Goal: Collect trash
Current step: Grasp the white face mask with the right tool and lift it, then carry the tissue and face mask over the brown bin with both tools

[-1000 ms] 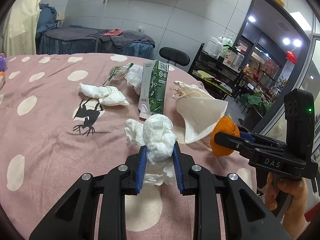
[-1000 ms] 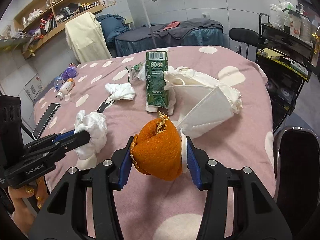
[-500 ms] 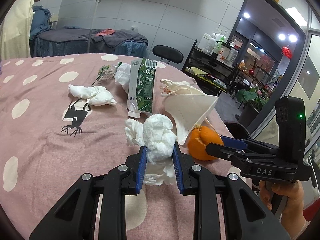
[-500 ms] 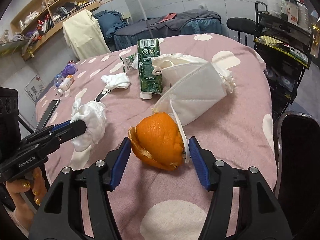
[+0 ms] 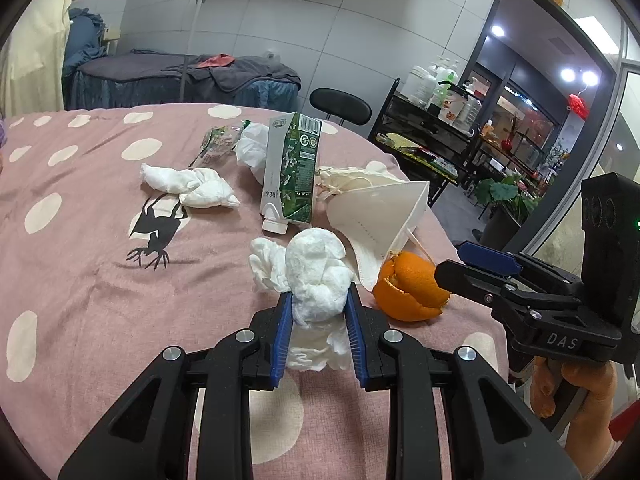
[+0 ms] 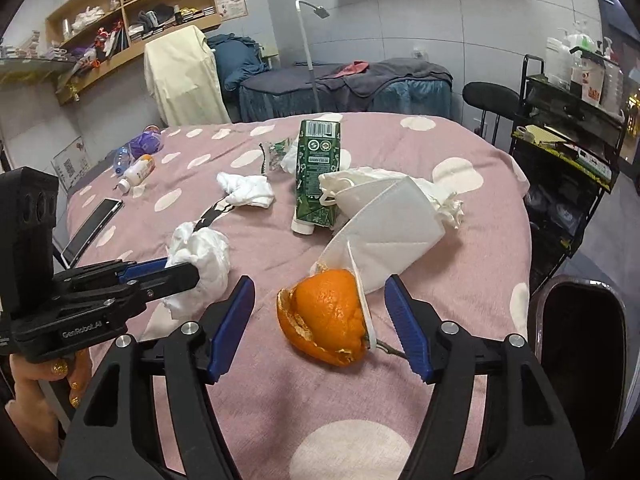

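Observation:
My left gripper (image 5: 318, 304) is shut on a crumpled white tissue wad (image 5: 316, 270), also seen from the side as the tissue wad (image 6: 200, 256) in the left gripper (image 6: 182, 272). An orange peel (image 6: 326, 316) lies on the pink bedspread between the widening jaws of my right gripper (image 6: 320, 308), which are opening; the pads stand clear of it. The same orange peel (image 5: 408, 284) sits in front of the right gripper (image 5: 464, 268). A white face mask (image 6: 384, 228) leans against the peel. Behind stands a green carton (image 6: 318, 172), upside down on its cap.
Another tissue wad (image 6: 248, 192), a clear wrapper (image 6: 276, 152) and more tissue (image 6: 444, 200) lie on the dotted bedspread (image 6: 460, 280). A phone (image 6: 94, 224) and bottles (image 6: 136, 168) lie far left. A dark bin (image 6: 580, 336) stands at the right edge.
The right gripper's jaws have spread apart and let the orange peel down onto the bedspread. The left gripper still holds its tissue in the same place.

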